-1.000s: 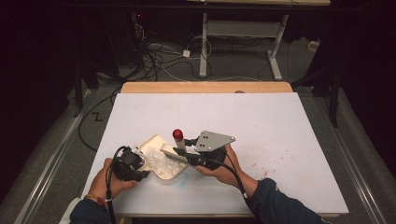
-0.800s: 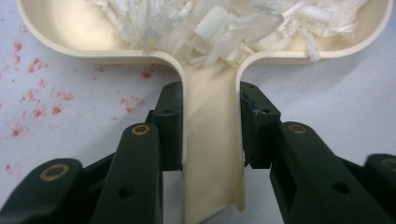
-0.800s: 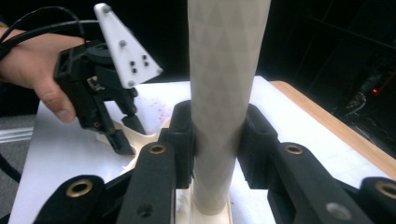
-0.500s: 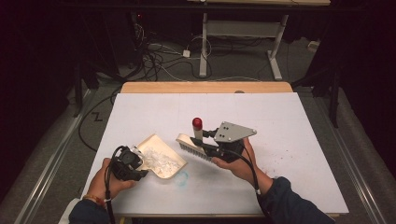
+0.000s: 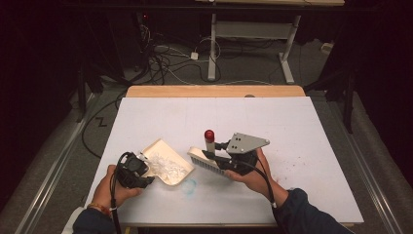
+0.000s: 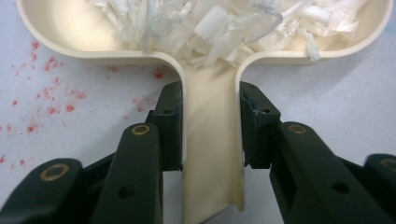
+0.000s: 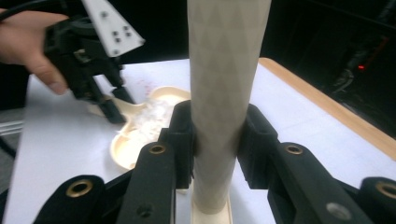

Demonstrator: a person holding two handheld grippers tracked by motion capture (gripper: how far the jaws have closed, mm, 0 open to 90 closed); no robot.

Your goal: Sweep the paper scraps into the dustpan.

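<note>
From the high view, the cream dustpan (image 5: 168, 163) sits flat on the white desk (image 5: 302, 131) near the front edge, left of centre, with the brush (image 5: 210, 156) just to its right, lifted and apart from it. That view gives the brush's red-capped handle end (image 5: 209, 134) pointing up and its pale bristle head slanting toward the pan. Switch to the left gripper view and here's what the overhead can't give: the left tongs (image 6: 210, 121) clenched on the dustpan's (image 6: 60, 28) narrow handle, pads pressed to both sides, and the pan heaped with shredded white scraps (image 6: 224, 23); red specks dot the desk (image 6: 42, 98) beside it. The right gripper view shows the right tongs (image 7: 219, 135) grasping the brush handle (image 7: 226, 70), a pale tube with a faint triangle pattern, standing upright between the pads, with the dustpan (image 7: 140, 126) and the left tongs (image 7: 112, 105) farther off.
</note>
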